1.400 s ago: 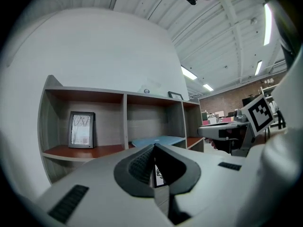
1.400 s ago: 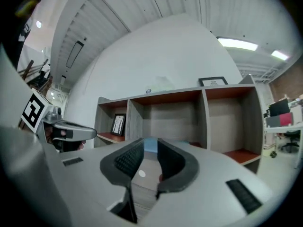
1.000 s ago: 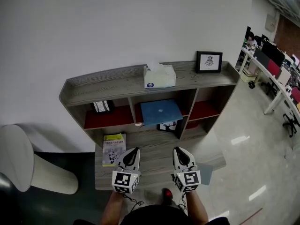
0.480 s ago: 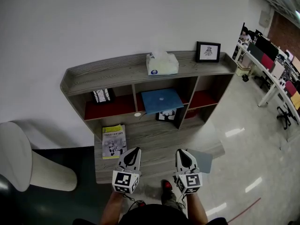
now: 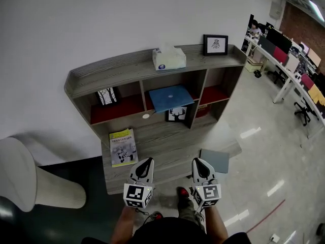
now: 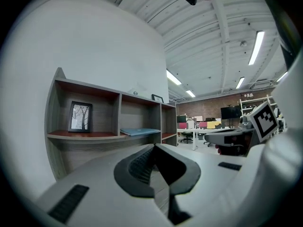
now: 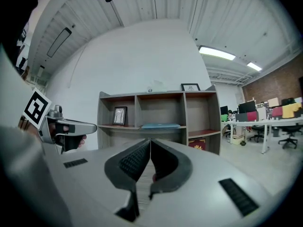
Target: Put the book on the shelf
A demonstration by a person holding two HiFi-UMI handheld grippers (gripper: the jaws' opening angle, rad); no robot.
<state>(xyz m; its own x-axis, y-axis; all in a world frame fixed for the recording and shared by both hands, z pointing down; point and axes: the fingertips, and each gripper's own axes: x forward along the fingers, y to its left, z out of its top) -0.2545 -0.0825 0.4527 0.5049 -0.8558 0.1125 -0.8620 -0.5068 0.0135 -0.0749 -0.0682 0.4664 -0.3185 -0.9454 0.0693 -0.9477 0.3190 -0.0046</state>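
A blue book lies flat in the middle cubby of the grey wooden shelf; it also shows in the left gripper view and the right gripper view. A yellow book lies on the low bench in front of the shelf. My left gripper and right gripper hang side by side at the bench's near edge, well short of the shelf. Both are shut with nothing between their jaws.
A tissue box and a picture frame stand on the shelf top. Small framed pictures sit in the left cubby and under the blue book. A flat grey slab lies at the bench's right end. A white rounded seat stands left; office desks far right.
Both grippers have drawn back from the shelf toward the bench's near edge, and the shelf now sits farther off. The books have not moved.
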